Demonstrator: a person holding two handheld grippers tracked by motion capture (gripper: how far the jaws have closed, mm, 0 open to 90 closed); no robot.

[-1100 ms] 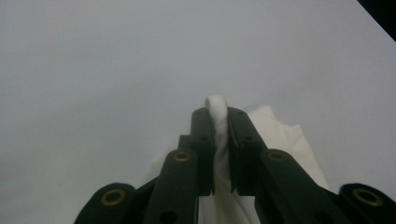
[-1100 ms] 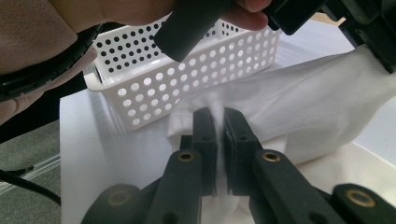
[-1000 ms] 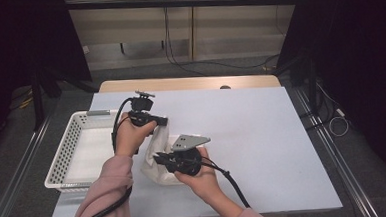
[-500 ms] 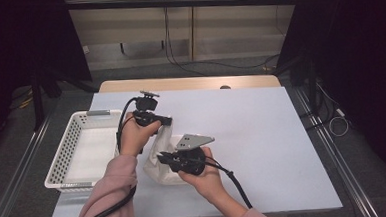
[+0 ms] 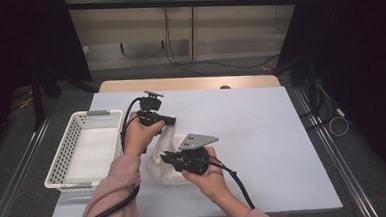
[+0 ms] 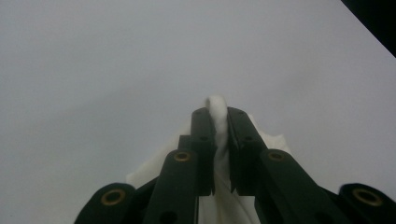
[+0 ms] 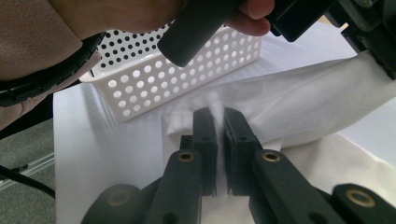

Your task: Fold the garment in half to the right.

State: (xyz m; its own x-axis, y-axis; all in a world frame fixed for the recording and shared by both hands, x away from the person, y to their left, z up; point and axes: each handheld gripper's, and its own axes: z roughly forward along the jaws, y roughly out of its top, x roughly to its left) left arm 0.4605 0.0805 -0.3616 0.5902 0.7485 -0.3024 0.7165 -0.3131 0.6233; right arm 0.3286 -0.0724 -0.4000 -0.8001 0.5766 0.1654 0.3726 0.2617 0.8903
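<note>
I am working on the white table [image 5: 282,134], beside the basket [image 5: 68,150], holding up a white cloth [image 5: 164,165]. My left gripper [image 6: 218,116] and right gripper [image 7: 218,119] are each pinching an edge, apparently for folding.

A plain white cloth [image 5: 166,160] lies on the pale grey-white surface [image 5: 262,135] beside a white basket [image 5: 85,146] dotted with round holes, both grippers, left [image 5: 169,123] and right [image 5: 167,155], are black with brass-coloured rivets, and the person's sleeve [image 5: 116,192] is dusty pink.
</note>
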